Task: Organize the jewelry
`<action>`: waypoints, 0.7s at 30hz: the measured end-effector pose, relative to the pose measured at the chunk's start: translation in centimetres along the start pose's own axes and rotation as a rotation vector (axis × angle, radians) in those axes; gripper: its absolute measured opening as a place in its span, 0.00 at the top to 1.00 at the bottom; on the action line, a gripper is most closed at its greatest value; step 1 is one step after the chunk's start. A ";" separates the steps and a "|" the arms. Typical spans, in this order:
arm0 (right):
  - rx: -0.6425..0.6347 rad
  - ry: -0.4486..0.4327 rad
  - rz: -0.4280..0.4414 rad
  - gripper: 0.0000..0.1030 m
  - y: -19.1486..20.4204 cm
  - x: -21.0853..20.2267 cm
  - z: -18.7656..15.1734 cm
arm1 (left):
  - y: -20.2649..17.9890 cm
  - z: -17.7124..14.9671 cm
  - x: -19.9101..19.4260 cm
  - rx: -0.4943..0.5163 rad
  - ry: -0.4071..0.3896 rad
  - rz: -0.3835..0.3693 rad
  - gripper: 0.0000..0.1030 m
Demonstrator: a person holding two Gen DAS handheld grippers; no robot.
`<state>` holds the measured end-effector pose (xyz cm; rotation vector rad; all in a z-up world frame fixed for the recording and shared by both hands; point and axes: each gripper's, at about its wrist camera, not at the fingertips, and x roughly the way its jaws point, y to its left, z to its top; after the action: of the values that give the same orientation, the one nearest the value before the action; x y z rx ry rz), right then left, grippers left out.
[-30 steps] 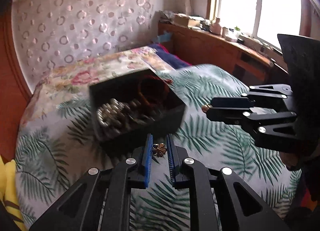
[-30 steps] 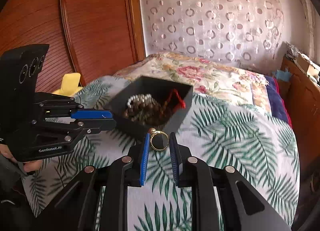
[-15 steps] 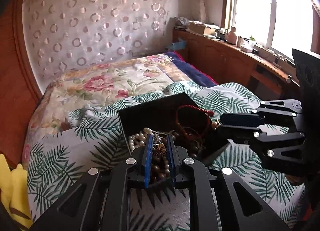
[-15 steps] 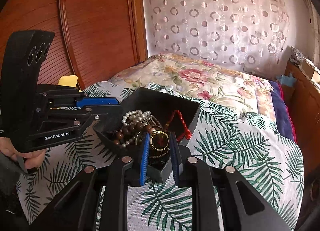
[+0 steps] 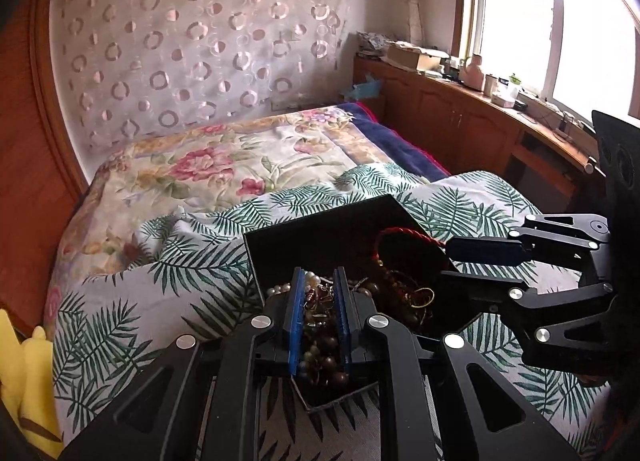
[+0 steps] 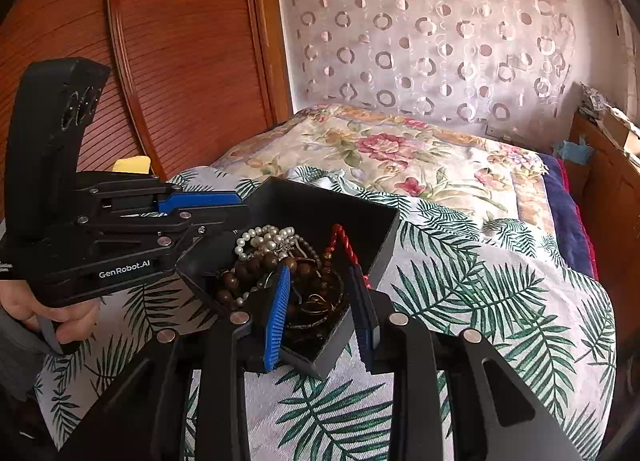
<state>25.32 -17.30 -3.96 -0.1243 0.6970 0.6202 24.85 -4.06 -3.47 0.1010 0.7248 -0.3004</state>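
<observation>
A black open box (image 5: 320, 217) (image 6: 384, 245) sits on the palm-leaf bedspread, holding pearls (image 6: 264, 237), brown beads, a red cord (image 6: 344, 245) and other jewelry. My left gripper (image 5: 318, 293) hangs over the box's near corner, shut on a small bronze flower charm (image 5: 318, 297). From the right wrist view the left gripper (image 6: 240, 209) reaches in from the left. My right gripper (image 6: 320, 289) (image 5: 448, 265) is over the box with its jaws opening. A gold ring (image 6: 314, 303) lies among the beads between its pads, touching neither.
The palm-leaf spread (image 6: 480, 301) overlaps a floral quilt (image 5: 224, 165). A wooden wardrobe (image 6: 180, 61) stands at the left and a cluttered wooden cabinet (image 5: 460, 121) runs under the window. A yellow plush (image 5: 24, 373) lies at the bed's left edge. A hand (image 6: 48, 309) holds the left gripper.
Both grippers have come in over the box. The right jaws have widened and let go of the gold ring, which now lies in the box. The left still grips the charm.
</observation>
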 end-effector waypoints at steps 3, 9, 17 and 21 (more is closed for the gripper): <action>0.004 -0.007 -0.006 0.68 -0.1 -0.8 -0.3 | 0.1 -0.1 -0.1 -0.005 -0.005 0.006 0.76; 0.034 -0.038 -0.048 0.68 0.1 -3.4 -1.3 | 0.1 -0.2 -1.3 -0.024 -0.039 0.029 0.39; 0.088 -0.123 -0.119 0.48 1.6 -8.2 -3.5 | -0.7 -2.8 -5.7 -0.070 -0.080 0.103 0.10; 0.102 -0.165 -0.166 0.30 2.8 -10.6 -4.7 | -1.9 -4.9 -8.5 -0.071 -0.094 0.158 0.07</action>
<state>14.80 -21.71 -0.55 -0.0351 0.5514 0.4298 15.16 -2.91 -1.39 0.0753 0.6300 -0.1274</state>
